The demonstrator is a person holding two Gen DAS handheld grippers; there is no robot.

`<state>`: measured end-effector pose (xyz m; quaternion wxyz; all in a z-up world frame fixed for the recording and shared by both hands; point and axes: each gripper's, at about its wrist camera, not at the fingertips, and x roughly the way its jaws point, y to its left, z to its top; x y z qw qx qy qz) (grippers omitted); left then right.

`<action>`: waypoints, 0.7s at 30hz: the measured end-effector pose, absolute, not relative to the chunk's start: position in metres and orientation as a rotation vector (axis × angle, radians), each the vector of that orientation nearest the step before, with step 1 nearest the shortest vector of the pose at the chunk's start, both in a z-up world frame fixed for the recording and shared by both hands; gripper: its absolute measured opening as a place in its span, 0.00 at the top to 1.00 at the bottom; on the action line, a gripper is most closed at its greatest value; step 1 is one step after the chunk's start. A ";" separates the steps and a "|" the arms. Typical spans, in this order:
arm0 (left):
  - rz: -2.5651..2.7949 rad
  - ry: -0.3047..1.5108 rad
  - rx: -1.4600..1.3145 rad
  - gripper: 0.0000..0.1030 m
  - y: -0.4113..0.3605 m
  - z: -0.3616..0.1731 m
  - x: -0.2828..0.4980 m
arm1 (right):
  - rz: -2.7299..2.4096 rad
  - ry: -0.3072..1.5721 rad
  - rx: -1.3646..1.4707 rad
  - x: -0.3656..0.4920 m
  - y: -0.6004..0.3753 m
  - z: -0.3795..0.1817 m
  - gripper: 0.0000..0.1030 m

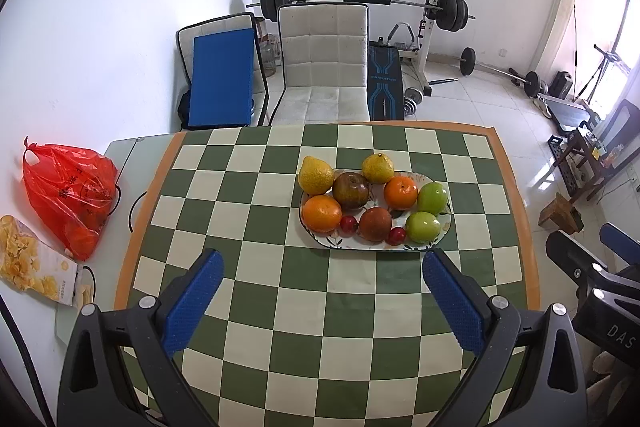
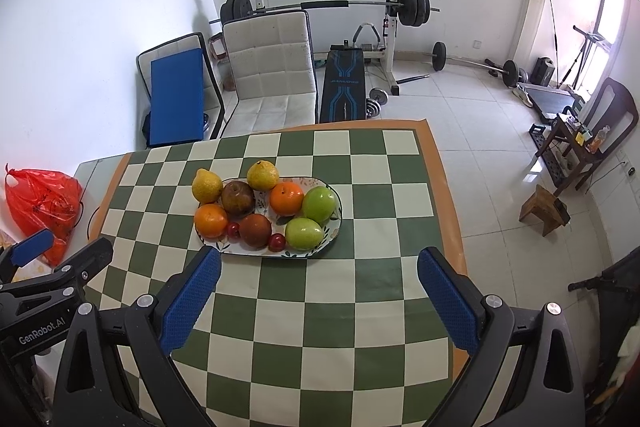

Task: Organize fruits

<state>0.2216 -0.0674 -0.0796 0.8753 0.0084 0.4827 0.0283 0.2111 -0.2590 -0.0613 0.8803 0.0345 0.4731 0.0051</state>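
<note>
- The left gripper (image 1: 322,301) and the right gripper (image 2: 318,301) are hovering above the checkered desk (image 1: 304,327), fingers spread, gripping nothing.
- Fruits are crowding the oval plate (image 1: 360,246).

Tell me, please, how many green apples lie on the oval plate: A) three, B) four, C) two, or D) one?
C: two green apples sit side by side at the right end of the plate, next to an orange; no other fruit on it is green.
</note>
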 end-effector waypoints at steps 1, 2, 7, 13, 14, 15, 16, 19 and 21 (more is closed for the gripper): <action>0.060 1.009 0.017 0.01 -0.068 -0.080 0.221 | 0.011 0.987 0.068 0.212 -0.259 -0.062 0.02; 0.060 1.008 0.017 0.01 -0.067 -0.079 0.221 | 0.012 0.987 0.068 0.212 -0.260 -0.060 0.02; 0.060 1.008 0.017 0.01 -0.068 -0.080 0.221 | 0.011 0.987 0.069 0.211 -0.260 -0.060 0.02; 0.059 1.007 0.017 0.01 -0.067 -0.080 0.221 | 0.012 0.986 0.068 0.211 -0.260 -0.060 0.02; 0.058 1.007 0.018 0.01 -0.067 -0.080 0.221 | 0.012 0.986 0.067 0.210 -0.260 -0.060 0.02; 0.058 1.007 0.017 0.01 -0.067 -0.080 0.221 | 0.011 0.987 0.067 0.211 -0.259 -0.060 0.02; 0.060 1.006 0.017 0.01 -0.067 -0.080 0.221 | 0.011 0.985 0.068 0.211 -0.260 -0.060 0.02; 0.058 1.003 0.016 0.01 -0.068 -0.080 0.220 | 0.010 0.986 0.068 0.211 -0.260 -0.060 0.02; 0.057 0.998 0.017 0.01 -0.068 -0.076 0.219 | 0.009 0.986 0.068 0.211 -0.259 -0.060 0.02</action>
